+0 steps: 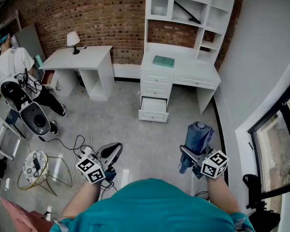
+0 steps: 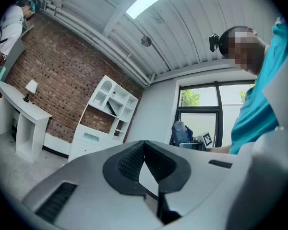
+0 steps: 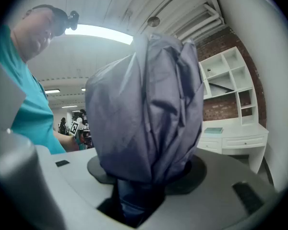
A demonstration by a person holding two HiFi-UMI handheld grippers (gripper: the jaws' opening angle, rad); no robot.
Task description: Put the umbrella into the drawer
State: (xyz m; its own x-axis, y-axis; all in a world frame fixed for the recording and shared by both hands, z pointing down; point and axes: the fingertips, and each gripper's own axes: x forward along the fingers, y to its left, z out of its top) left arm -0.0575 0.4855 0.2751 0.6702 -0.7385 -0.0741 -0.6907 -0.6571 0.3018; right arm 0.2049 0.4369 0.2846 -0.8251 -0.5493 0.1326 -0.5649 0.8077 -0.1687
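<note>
Far left, a person [image 1: 12, 66] in a white top is staying low beside a black, round-bodied machine [image 1: 34, 117] on the smooth grey concrete floor [image 1: 135, 134]. Nearer the camera, a gold wire-frame stand [image 1: 34, 170] with a round patterned top is sitting on that floor. A small white table [image 1: 87, 57] is standing against the rough red brick wall [image 1: 101, 13] and carrying a lamp [image 1: 73, 38] with a white cone shade. The left tool [image 1: 113, 151] [image 2: 144, 145], with a smooth grey shell and a square-marker cube at the rear, is pointing level. Its ribbed black pads are meeting at the tips, with nothing between them. At centre, a white hutch table [image 1: 198, 74] with open box shelves is backing onto the same wall, and a flat teal book [image 1: 163, 61] is lying on its top. The boxy white bottom drawer [image 1: 153, 109] of its stack is sticking out open. The right tool [image 1: 191, 156] [image 3: 144, 176] is gripping the umbrella [image 1: 197, 134] [image 3: 144, 114], a folded bundle of soft, crumpled blue-grey fabric. Its jaws are spreading wide and pressing on the bundle's lower end. The umbrella is hanging over the floor, right of the drawer and well apart from it. Far right, a dark-framed window [image 1: 275, 144] is sitting in a curved white wall.
</note>
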